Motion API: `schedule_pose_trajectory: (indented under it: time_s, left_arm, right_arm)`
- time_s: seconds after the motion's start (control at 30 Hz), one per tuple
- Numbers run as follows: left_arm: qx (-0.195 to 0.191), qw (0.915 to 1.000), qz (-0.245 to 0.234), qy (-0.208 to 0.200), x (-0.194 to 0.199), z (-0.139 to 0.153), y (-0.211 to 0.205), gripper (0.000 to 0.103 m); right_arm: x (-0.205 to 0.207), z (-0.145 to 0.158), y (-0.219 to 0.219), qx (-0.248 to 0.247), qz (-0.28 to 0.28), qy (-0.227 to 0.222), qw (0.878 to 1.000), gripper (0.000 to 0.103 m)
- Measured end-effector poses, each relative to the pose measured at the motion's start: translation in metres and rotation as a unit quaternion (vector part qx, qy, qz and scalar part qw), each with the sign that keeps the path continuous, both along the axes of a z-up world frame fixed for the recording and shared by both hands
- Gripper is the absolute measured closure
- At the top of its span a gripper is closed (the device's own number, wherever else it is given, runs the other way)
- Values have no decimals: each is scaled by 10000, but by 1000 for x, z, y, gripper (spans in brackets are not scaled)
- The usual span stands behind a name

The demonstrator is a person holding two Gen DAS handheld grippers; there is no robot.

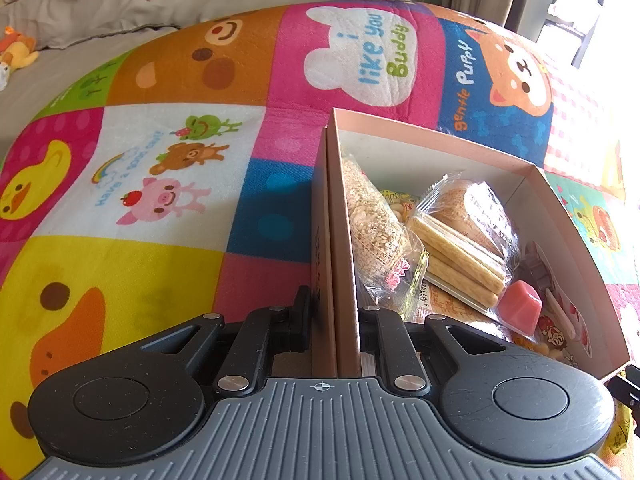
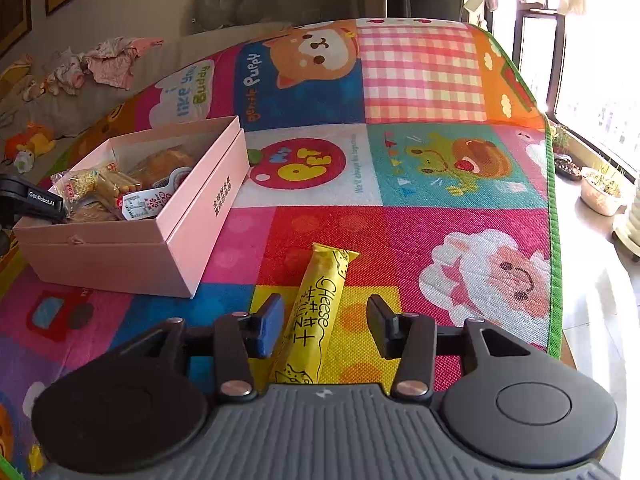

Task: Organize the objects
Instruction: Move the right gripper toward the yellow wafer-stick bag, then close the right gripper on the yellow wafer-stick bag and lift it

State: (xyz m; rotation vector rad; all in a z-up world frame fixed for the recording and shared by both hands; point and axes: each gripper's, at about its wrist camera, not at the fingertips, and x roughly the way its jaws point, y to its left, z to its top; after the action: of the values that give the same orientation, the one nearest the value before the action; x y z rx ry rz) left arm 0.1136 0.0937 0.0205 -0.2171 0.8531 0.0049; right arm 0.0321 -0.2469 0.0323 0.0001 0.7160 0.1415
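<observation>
A pink cardboard box [image 1: 440, 140] lies open on the colourful play mat [image 1: 160, 160]. Inside are wrapped snacks: a puffed-rice packet [image 1: 376, 232], biscuit sticks [image 1: 460, 260], a wrapped bun [image 1: 472, 212] and a pink jelly [image 1: 520, 308]. My left gripper [image 1: 336, 312] is shut on the box's near side wall [image 1: 340, 240], one finger inside and one outside. In the right wrist view the box [image 2: 120, 252] sits to the left. A yellow cheese stick packet [image 2: 320, 312] lies flat on the mat between the fingers of my right gripper [image 2: 325, 316], which is open, with gaps on both sides.
The mat's green edge [image 2: 554, 240] runs along the right, with pale floor and plant pots [image 2: 600, 192] by a bright window beyond. Grey cushions with small clothes [image 2: 108, 64] and soft toys [image 1: 16, 54] lie behind the mat.
</observation>
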Motion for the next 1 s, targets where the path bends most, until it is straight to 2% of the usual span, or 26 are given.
schedule_pose_trajectory:
  time_s: [0.17, 0.3, 0.4, 0.63, 0.83, 1.0]
  left_arm:
    - [1, 10000, -1, -5, 0, 0, 0, 88]
    - [-7, 10000, -2, -13, 0, 0, -1, 88]
    - [-3, 10000, 1, -6, 0, 0, -1, 88]
    - [-20, 10000, 6, -5, 0, 0, -1, 88]
    - [16, 10000, -11, 14, 1, 1, 0, 88]
    - [60, 10000, -23, 23, 1, 1, -1, 88]
  right_arm:
    - [8, -7, 4, -21, 25, 79, 10000, 57]
    - [0, -7, 5, 5, 148, 73, 9999, 73]
    - [-9, -5, 3, 110, 227, 133, 9996, 77]
    - [-32, 2, -6, 506, 579, 475, 9959, 80]
    - [-45, 17, -1, 371, 787, 463, 9951, 82]
    - [-44, 17, 16, -111, 994, 390, 9942, 82]
